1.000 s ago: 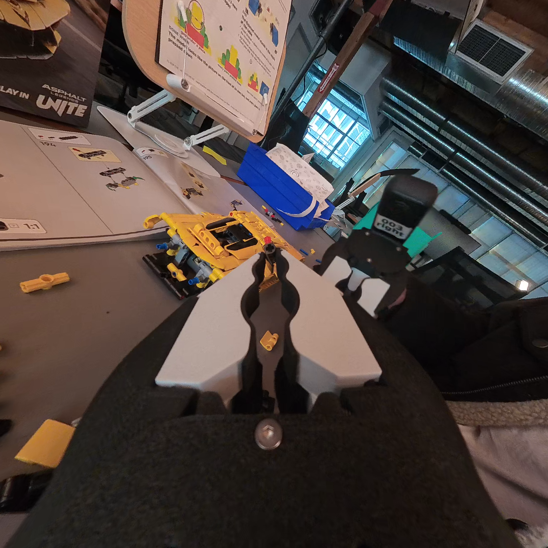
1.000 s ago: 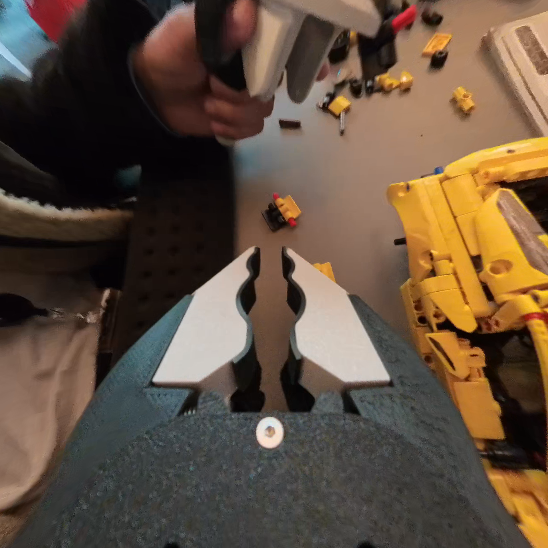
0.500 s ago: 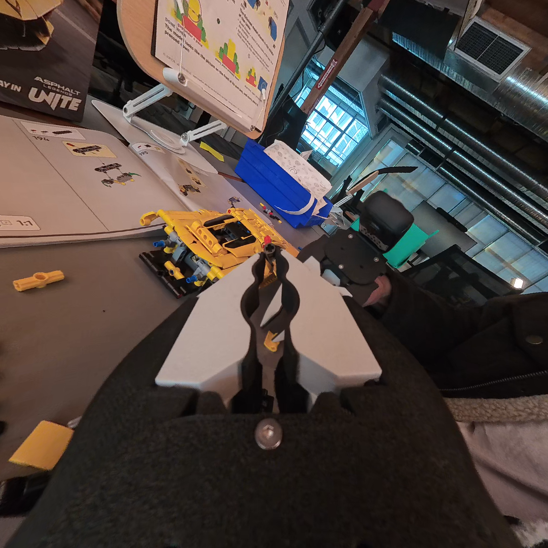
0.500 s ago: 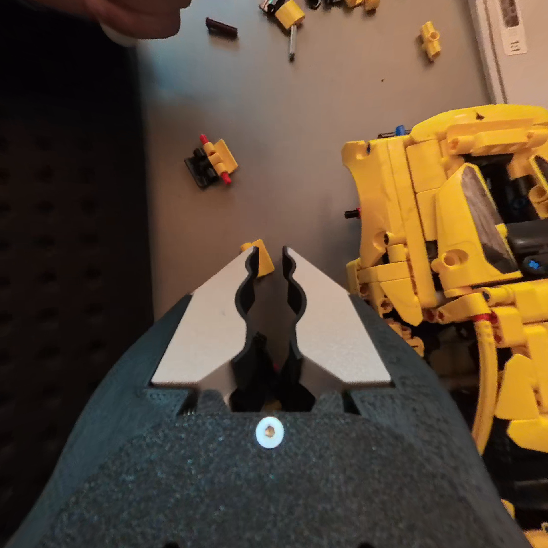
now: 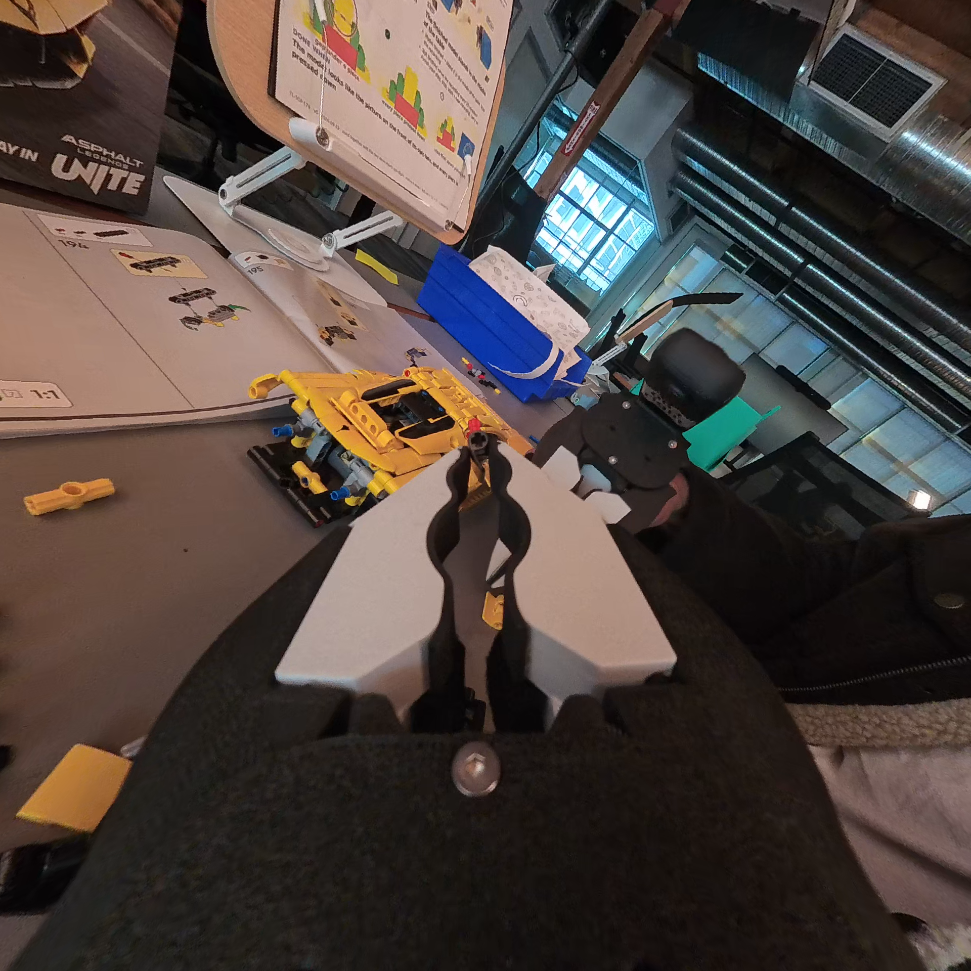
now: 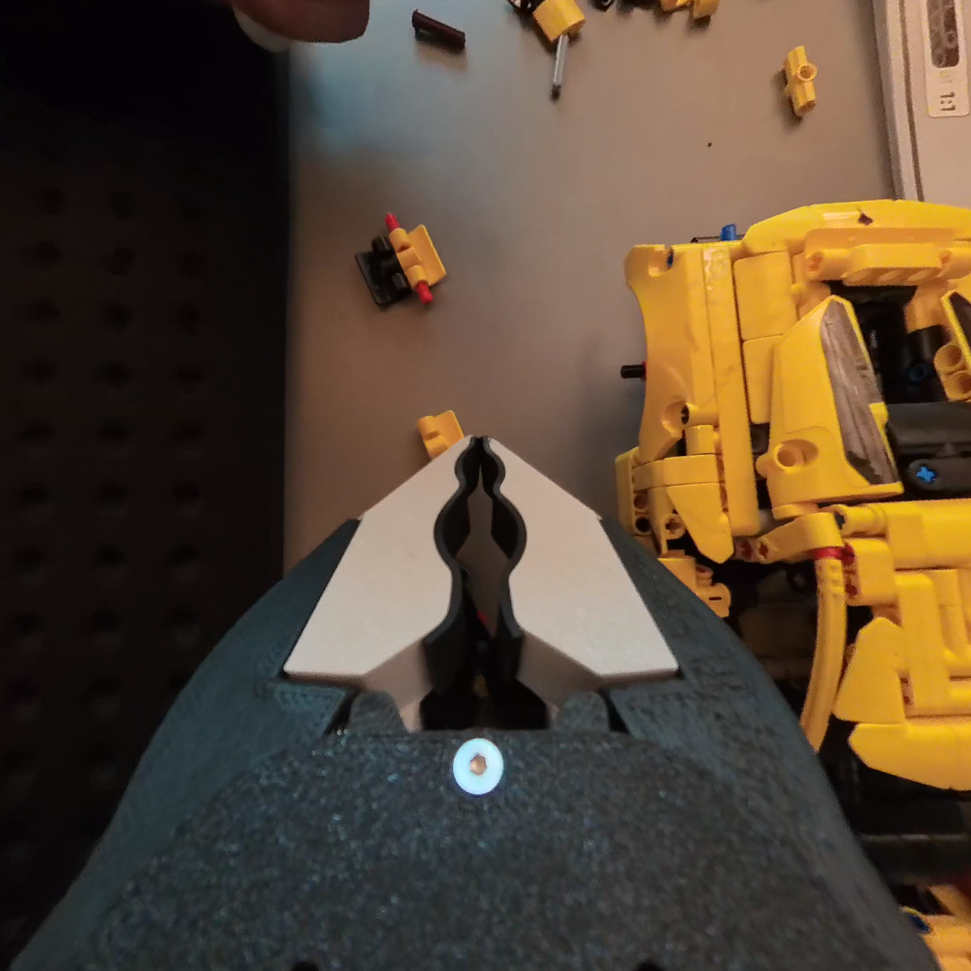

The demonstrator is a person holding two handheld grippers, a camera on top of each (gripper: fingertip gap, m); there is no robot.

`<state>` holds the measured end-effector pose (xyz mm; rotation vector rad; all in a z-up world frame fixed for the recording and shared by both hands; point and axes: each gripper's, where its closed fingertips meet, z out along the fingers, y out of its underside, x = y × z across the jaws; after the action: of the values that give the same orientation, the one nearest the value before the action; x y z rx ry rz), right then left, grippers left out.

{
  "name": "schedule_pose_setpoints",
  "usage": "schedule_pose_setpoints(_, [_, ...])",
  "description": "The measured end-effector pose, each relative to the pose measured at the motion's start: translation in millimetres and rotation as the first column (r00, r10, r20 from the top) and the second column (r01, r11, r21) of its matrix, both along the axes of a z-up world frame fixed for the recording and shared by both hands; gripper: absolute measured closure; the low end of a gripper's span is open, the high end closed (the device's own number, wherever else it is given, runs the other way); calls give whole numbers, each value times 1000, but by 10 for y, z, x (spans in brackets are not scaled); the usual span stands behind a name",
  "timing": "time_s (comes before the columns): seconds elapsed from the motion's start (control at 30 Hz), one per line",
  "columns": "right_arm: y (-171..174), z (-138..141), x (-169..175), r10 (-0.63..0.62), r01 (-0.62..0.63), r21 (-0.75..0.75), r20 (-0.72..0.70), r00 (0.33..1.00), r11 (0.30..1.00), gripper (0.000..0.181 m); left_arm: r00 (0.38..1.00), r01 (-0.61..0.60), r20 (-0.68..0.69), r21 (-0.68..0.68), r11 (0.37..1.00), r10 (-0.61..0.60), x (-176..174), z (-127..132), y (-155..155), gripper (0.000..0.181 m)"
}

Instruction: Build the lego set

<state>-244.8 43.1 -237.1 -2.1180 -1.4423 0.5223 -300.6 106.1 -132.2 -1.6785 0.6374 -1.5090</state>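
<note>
Left wrist view: the left gripper [image 5: 477, 446] is raised over the grey table [image 5: 157, 567], pointing toward the yellow car [image 5: 383, 420].
Left jaws: closed on a small black pin with a red tip [image 5: 476, 437], pinched at the very fingertips.
Car: a partly built yellow model on a black base, lying on the table just below the open manual [image 5: 131, 326].
Right gripper in this view: seen beyond the left fingers, at the car's right end [image 5: 594, 488]; a hand in a dark sleeve holds it.
Loose parts, left view: a yellow connector [image 5: 68, 495] lies well apart to the left; a flat yellow piece [image 5: 73, 788] sits near the lower left edge.
Background: a blue bin [image 5: 488, 326] and a tilted board on a white stand [image 5: 368, 105] are behind the car.
Right wrist view: the right gripper [image 6: 479, 444] looks down on the table, the car [image 6: 788, 420] to its right.
Right jaws: drawn together, tips touching; whether they hold anything I cannot tell.
Yellow clip: a small piece [image 6: 438, 432] lies just beside the tips, partly hidden by the left finger.
Subassembly: a black, yellow and red cluster [image 6: 402, 262] lies apart on the table, farther ahead.
Far edge: a yellow cylinder on a grey axle [image 6: 557, 31] and a dark pin [image 6: 437, 32] are near the top.
</note>
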Motion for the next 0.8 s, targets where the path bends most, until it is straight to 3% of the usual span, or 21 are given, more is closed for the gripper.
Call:
schedule_pose_setpoints(0.23, [-49,16,-37,69,-68,23,-4,998,997,177,1000,1,1,-2,1000,-1,-1,-1,-1,175])
schedule_pose_setpoints(0.4, [-82,-20,-42,116,-115,-51,14,993,992,168,1000,6,-3,-2,1000,-6,6,-8,-9,175])
schedule_pose_setpoints(0.8, [-89,-53,-43,116,-114,-58,35,993,992,167,1000,6,-4,-3,1000,-6,6,-10,-8,175])
